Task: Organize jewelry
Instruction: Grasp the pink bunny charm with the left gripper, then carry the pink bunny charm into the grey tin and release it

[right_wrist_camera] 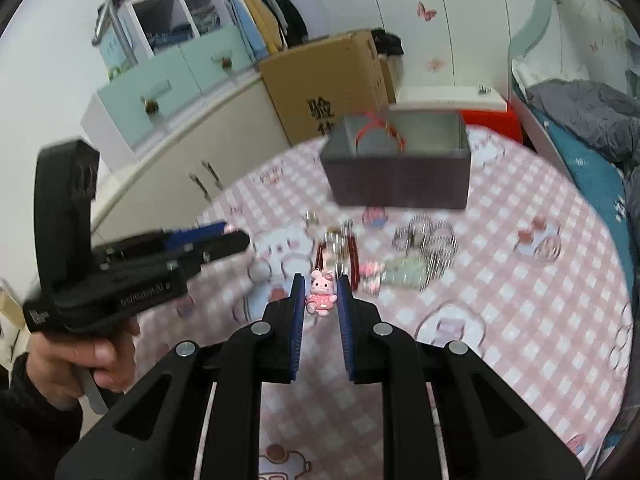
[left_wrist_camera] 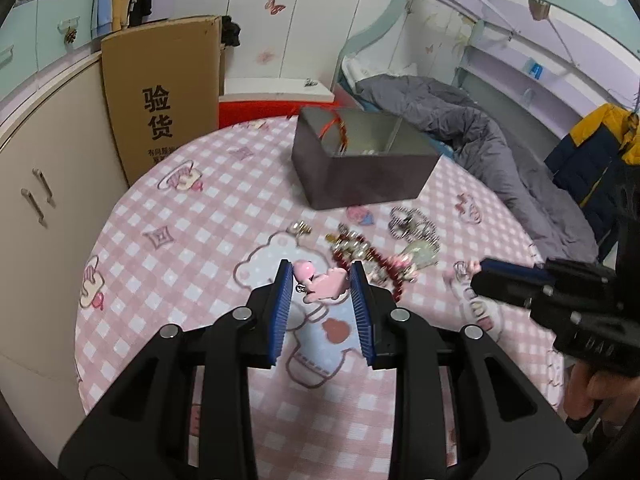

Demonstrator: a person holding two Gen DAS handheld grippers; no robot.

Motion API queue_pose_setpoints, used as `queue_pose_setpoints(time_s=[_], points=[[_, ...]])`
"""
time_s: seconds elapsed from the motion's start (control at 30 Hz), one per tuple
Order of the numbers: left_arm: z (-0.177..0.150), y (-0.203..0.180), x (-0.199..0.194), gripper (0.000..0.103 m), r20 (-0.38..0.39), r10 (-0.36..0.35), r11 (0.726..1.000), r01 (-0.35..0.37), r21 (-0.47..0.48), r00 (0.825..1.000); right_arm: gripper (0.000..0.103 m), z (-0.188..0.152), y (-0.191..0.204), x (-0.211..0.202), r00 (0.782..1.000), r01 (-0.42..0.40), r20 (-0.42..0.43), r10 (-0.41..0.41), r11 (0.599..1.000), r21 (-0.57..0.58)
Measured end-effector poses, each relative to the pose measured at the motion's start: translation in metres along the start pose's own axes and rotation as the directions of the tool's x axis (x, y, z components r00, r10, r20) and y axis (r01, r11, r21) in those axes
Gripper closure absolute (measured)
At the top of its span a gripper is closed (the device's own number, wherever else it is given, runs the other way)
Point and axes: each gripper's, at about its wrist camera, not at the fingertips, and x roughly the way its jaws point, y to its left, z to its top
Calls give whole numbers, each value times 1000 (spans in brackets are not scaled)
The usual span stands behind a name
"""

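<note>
The left gripper (left_wrist_camera: 322, 280) pinches a glossy pink charm (left_wrist_camera: 320, 284) between ribbed blue pads; the right gripper (right_wrist_camera: 319, 294) pinches a small pink rabbit charm (right_wrist_camera: 322, 292); beyond, tangled beads and coiled metal rings (right_wrist_camera: 426, 246) lie on checked cloth (left_wrist_camera: 200, 208) before a dark rectangular box (left_wrist_camera: 360, 172).

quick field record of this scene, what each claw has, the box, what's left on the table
left claw: shut on a pink charm, lifted off the cloth
right claw: shut on a pink bunny charm
grey box: open, at the far side of the table, red cord bracelet inside
jewelry pile: red beads, silver rings and a pale green piece, loose between the claws and the box
table: round, pink checked cloth with cartoon prints
</note>
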Motion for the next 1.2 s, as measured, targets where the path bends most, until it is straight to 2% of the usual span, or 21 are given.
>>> queue_pose_setpoints(time_s=[0.13, 0.27, 0.4, 0.57, 0.73, 0.77, 0.8, 0.87, 0.9, 0.93, 0.97, 1.07, 1.2], points=[[26, -10, -12, 74, 56, -25, 999, 23, 27, 998, 88, 37, 0, -17, 997, -4, 82, 7, 999, -36], [72, -24, -23, 74, 141, -47, 996, 37, 78, 989, 88, 80, -5, -31, 987, 28, 160, -16, 997, -74], [113, -31, -15, 74, 174, -53, 995, 37, 96, 983, 88, 116, -24, -35, 980, 35, 199, -22, 998, -61], [151, -30, 13, 74, 132, -124, 992, 118, 50, 984, 88, 147, -45, -20, 983, 26, 180, -21, 999, -30], [162, -30, 42, 73, 59, -142, 990, 141, 28, 988, 87, 154, -63, 8, 994, 26, 107, -27, 1000, 12], [161, -31, 49, 70, 32, -141, 990, 140, 26, 989, 86, 153, -66, 15, 996, 27, 89, -29, 999, 24], [161, -31, 55, 50, 9, -133, 991, 133, 23, 991, 84, 152, -71, 21, 997, 28, 67, -31, 999, 43], [159, -28, 62, 17, 5, -84, 996, 84, 6, 996, 48, 151, -80, 26, 998, 43, 47, -48, 995, 85], [158, -23, 61, 14, 23, -54, 999, 54, -6, 998, 36, 149, -87, 27, 996, 68, 49, -74, 991, 115], [156, -19, 58, 13, 39, -39, 999, 40, -17, 998, 16, 146, -94, 25, 994, 78, 64, -89, 985, 153], [155, -15, 56, 13, 48, -24, 999, 25, -30, 999, 7, 142, -101, 21, 993, 73, 81, -88, 981, 180], [151, -5, 46, 13, 65, 35, 998, -31, -54, 997, 7, 133, -110, 10, 989, 74, 107, -101, 969, 236], [141, 4, 26, 13, 112, 101, 994, -95, -63, 989, 7, 128, -108, -9, 981, 91, 146, -130, 965, 246]])
